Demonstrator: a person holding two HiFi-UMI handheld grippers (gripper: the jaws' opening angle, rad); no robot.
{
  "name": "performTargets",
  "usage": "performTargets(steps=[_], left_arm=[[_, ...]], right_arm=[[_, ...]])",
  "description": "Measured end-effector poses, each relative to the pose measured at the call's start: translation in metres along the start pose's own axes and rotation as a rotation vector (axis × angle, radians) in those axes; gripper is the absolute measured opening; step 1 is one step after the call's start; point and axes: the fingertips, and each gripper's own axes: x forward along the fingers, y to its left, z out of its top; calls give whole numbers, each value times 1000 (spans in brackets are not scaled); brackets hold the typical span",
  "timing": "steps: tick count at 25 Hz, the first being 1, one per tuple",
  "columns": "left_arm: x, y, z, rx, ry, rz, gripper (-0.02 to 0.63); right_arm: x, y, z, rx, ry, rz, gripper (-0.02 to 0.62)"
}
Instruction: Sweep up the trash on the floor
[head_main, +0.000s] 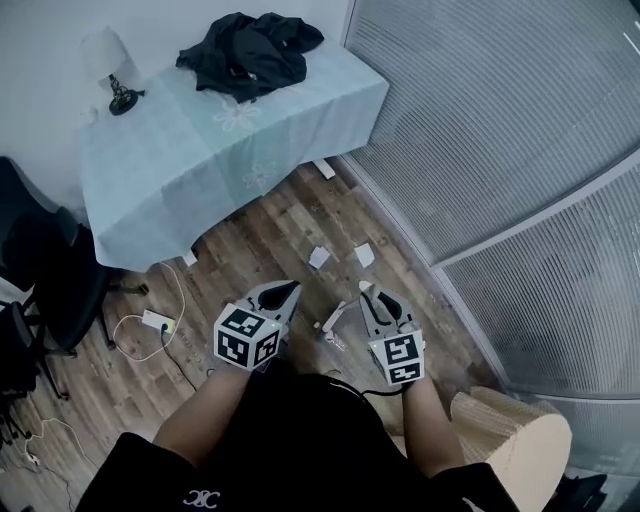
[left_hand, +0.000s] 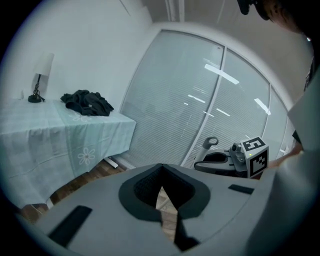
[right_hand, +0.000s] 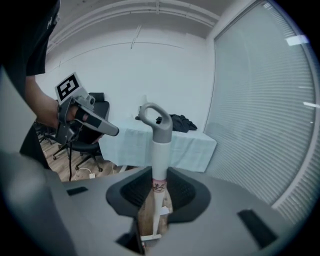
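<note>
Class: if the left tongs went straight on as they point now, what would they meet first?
Probably the glass wall, low down near the floor; nothing nearer shows in their line, though depth is unclear.

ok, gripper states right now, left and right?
Left gripper: shut, nothing in it.
Right gripper: shut on the handle.

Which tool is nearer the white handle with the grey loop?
Right. The right tool clamps the handle; the left tool hangs apart to its left, shut and empty.
</note>
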Motion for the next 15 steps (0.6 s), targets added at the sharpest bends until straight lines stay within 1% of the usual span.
performTargets(steps=[3, 6, 8, 11, 15], left_arm=[[2, 15, 8, -7, -19, -28, -5], [5, 22, 8, 9, -15, -56, -5], [7, 28, 5, -3, -9, -66, -5], [7, 34, -2, -29, -1, -71, -5], [7, 38, -4, -20, 4, -51, -5]], right_arm=[[9, -10, 15, 14, 6, -56, 100], [13, -28, 24, 44, 9, -129, 101], [16, -45, 31, 52, 11, -180, 101], [20, -69, 41, 47, 7, -230, 103], [17, -102, 44, 10, 11, -286, 104]])
